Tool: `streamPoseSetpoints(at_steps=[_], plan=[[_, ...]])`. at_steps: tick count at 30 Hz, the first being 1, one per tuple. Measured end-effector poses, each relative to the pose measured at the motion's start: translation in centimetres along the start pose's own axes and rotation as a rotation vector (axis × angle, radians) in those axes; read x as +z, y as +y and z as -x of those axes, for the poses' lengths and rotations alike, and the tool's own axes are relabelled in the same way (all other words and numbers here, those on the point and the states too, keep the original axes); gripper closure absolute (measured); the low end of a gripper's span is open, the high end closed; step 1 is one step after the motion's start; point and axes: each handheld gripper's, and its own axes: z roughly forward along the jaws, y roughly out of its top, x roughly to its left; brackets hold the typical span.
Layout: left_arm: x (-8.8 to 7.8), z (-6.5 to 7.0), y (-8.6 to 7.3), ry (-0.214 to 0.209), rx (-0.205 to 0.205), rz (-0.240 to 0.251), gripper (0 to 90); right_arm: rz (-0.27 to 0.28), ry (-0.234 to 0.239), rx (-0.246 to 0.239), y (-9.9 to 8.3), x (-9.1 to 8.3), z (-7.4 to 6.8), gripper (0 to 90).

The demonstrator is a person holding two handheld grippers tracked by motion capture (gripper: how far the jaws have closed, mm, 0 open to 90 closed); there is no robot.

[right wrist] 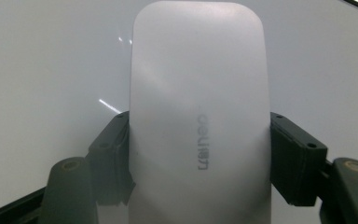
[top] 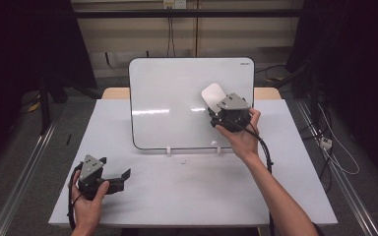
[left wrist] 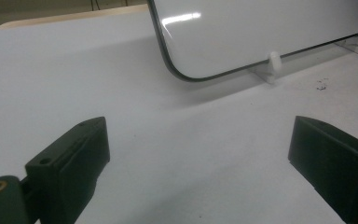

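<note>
On the bench: a whiteboard being wiped, one tool working and one waiting.

The white bench (top: 177, 191) carries the whiteboard (top: 177, 108), propped near-upright on small white clips so its face is easy to reach. The right tool (top: 221, 109) is clenched on the pale eraser (right wrist: 198, 116), jaws gripping its long sides and the pad laid flat against the board's upper right, apparently for wiping. The left tool (top: 120, 176) rests low near the front left corner, jaws spread wide and holding nothing, well apart from the board.
</note>
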Motion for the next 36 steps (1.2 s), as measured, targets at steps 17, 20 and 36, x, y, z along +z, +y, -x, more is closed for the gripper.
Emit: streamPoseSetpoints(at_steps=[17, 20, 36], plan=[[0.1, 0.1, 0.0, 0.001, 0.002, -0.003, 5.2, -0.014, -0.017, -0.012, -1.5, -2.0, 0.8, 31.6], [0.1, 0.1, 0.1, 0.0, 0.002, -0.001, 5.2, -0.015, -0.025, -0.01, -1.9, -2.3, 1.1, 31.6], [0.1, 0.2, 0.4, 0.012, 0.008, 0.006, 5.1, -0.034, -0.039, 0.006, -5.0, -4.2, 2.1, 31.6]])
